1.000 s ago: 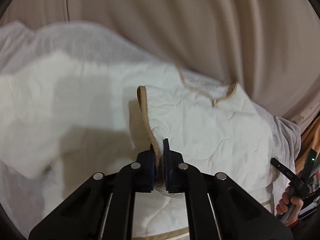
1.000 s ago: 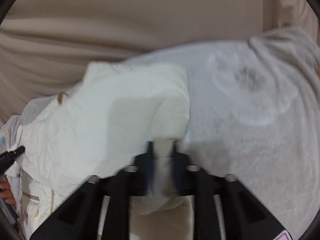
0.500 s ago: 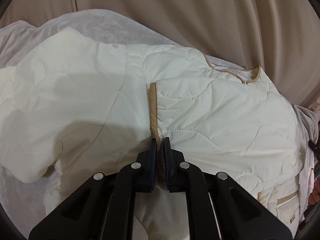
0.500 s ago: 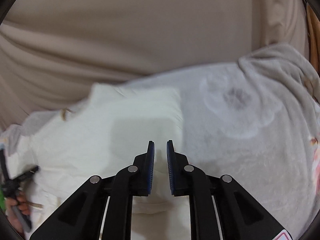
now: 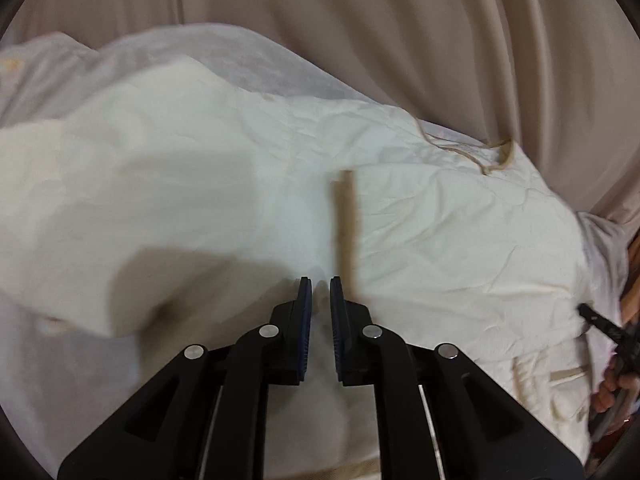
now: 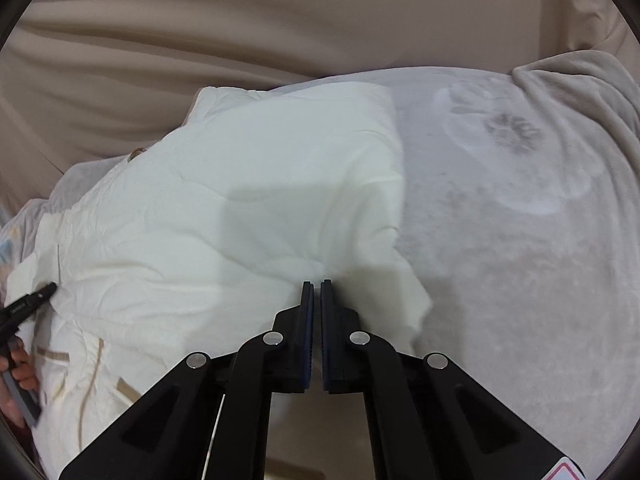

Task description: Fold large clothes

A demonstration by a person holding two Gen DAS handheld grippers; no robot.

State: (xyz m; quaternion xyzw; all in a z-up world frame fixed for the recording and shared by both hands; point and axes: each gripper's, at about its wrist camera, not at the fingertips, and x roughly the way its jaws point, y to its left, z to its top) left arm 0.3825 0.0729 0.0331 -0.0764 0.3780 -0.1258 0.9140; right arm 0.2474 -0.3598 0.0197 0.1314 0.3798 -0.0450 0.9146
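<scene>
A cream quilted jacket [image 5: 440, 240] with tan trim lies spread on a pale fleece blanket [image 6: 520, 240]. My left gripper [image 5: 321, 278] hovers just above it. Its jaws are opening, a narrow gap between them with nothing in it. The tan-trimmed front edge [image 5: 346, 220] lies loose just beyond the tips. My right gripper [image 6: 315, 282] is shut and empty over the jacket's [image 6: 240, 208] folded side, near its right edge. Each view catches the other gripper at its rim: the right gripper's fingers [image 5: 608, 328] and the left gripper's fingers [image 6: 28, 304].
Beige draped fabric [image 6: 280, 20] rises behind the blanket in both views. The blanket has a round printed figure [image 6: 512, 132] to the right of the jacket. A person's hand [image 5: 612, 392] shows at the right rim of the left wrist view.
The left jaws let go of the tan-trimmed edge and parted slightly; the panel now lies flat. The right jaws released the folded cloth, stood open, then closed empty.
</scene>
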